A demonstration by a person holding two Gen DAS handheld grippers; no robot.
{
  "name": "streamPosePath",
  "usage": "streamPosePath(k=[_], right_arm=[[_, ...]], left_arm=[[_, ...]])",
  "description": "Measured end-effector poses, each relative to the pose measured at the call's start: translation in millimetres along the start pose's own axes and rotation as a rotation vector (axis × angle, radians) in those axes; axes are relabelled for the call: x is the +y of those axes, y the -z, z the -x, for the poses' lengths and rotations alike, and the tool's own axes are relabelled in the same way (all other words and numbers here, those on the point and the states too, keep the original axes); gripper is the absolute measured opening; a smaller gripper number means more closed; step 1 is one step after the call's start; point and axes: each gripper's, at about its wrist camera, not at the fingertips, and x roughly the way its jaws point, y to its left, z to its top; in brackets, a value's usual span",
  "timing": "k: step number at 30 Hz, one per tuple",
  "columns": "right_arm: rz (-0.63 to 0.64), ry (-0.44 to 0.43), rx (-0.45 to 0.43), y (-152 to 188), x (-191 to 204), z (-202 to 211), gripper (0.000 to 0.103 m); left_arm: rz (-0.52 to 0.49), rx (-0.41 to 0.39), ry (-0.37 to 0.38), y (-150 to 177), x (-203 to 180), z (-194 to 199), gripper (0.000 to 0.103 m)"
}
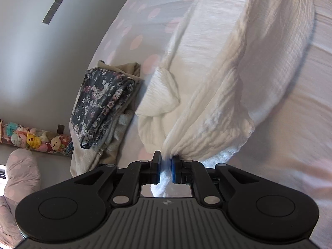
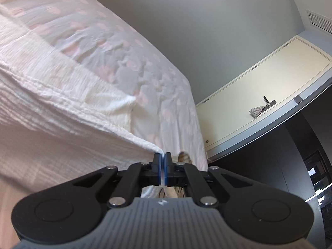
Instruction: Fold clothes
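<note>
Both claws, left (image 1: 166,162) and right (image 2: 162,161), clamped on white garment (image 1: 217,124); floral stack (image 1: 101,105) just beside, on dotted bed (image 1: 141,20).

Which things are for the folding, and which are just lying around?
For the folding:
- white garment, pinched at two spots
- left gripper
- right gripper
- bed, under the garment

Just lying around:
- floral cloth on a beige pile
- tube of toys
- door
</note>
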Motion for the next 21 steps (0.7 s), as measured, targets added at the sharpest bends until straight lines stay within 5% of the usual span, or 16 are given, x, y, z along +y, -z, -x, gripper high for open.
streamPosePath(k=[14,21], right_arm=[[0.100,0.030,0.101,-119,44,-182,0.003],[0.141,0.007,0.143,-144,82,-251,0.003]], left_arm=[[0.017,0.092,0.074,-77,60,-134,0.007],[0.028,0.152,0.106,-89,66,-191,0.007]])
